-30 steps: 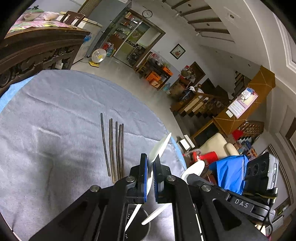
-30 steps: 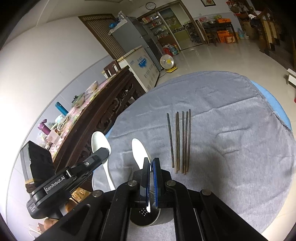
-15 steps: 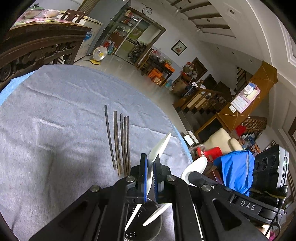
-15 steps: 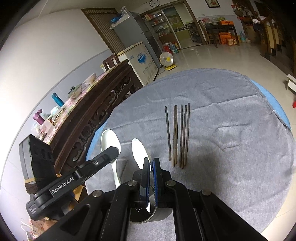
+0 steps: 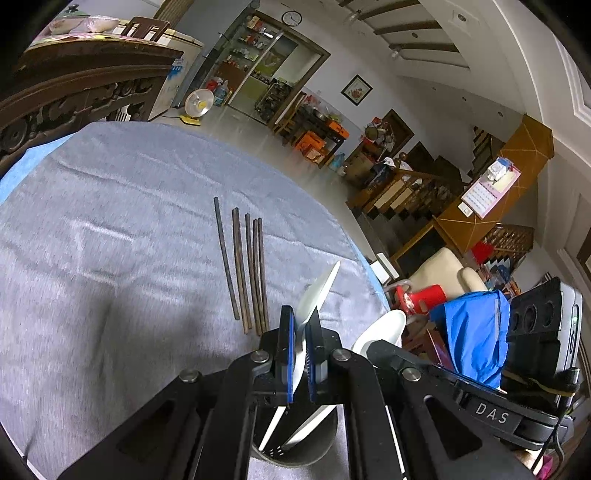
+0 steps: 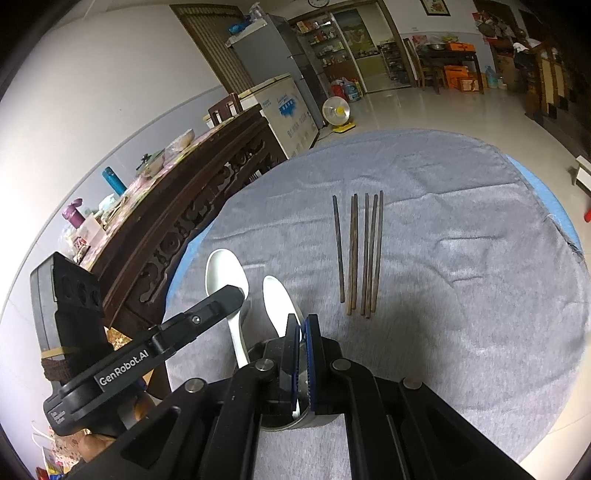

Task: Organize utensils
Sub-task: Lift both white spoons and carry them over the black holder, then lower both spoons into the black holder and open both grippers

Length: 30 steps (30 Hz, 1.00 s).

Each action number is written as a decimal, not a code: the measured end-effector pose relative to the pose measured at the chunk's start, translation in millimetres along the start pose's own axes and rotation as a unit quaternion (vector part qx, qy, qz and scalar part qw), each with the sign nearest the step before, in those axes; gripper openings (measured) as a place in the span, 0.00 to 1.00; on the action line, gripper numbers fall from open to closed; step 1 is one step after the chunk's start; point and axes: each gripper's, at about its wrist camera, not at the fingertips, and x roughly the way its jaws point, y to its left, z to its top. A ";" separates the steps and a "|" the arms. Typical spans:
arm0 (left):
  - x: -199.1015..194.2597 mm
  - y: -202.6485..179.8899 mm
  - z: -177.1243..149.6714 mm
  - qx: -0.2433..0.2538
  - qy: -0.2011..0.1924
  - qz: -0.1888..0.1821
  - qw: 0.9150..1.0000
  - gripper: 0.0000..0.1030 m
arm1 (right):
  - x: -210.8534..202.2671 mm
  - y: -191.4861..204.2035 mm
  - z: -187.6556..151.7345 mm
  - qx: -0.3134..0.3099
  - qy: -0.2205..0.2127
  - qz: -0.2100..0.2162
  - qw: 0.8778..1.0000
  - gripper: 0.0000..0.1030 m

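The left tongs [image 5: 300, 354] pinch a white spoon [image 5: 318, 291] by its handle over the metal holder [image 5: 295, 448] at the counter's near edge. The right tongs [image 6: 303, 360] grip a second white spoon [image 6: 279, 299] above the same holder. Five dark chopsticks [image 6: 360, 254] lie side by side farther off on the grey cloth [image 6: 461, 295].

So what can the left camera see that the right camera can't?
Only the left wrist view shows the stairs, a calendar, a blue jacket and the right gripper from the side.

Only the right wrist view shows a teal bottle on the sideboard, and the left gripper from the side.

Both show five chopsticks lying on the grey cloth, two white spoons held over a metal cup, the fan and the wall clock.
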 end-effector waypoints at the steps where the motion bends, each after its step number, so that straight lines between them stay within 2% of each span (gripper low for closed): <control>1: -0.6 1.0 -1.6 -0.001 0.001 0.000 1.000 0.06 | 0.7 0.2 -1.8 0.000 0.002 0.001 1.000 0.04; 14: -12.6 2.3 -7.7 0.005 -0.008 0.004 1.000 0.06 | 4.3 8.0 -17.2 -0.016 0.008 -0.009 1.000 0.04; 25: -2.4 -9.6 -1.6 0.045 -0.036 0.017 0.998 0.06 | 4.1 11.2 -18.8 -0.025 -0.001 -0.022 0.999 0.04; 30: 4.5 -7.1 -9.2 0.054 -0.027 0.026 0.998 0.06 | 7.3 11.6 -20.1 -0.030 0.003 -0.026 0.999 0.04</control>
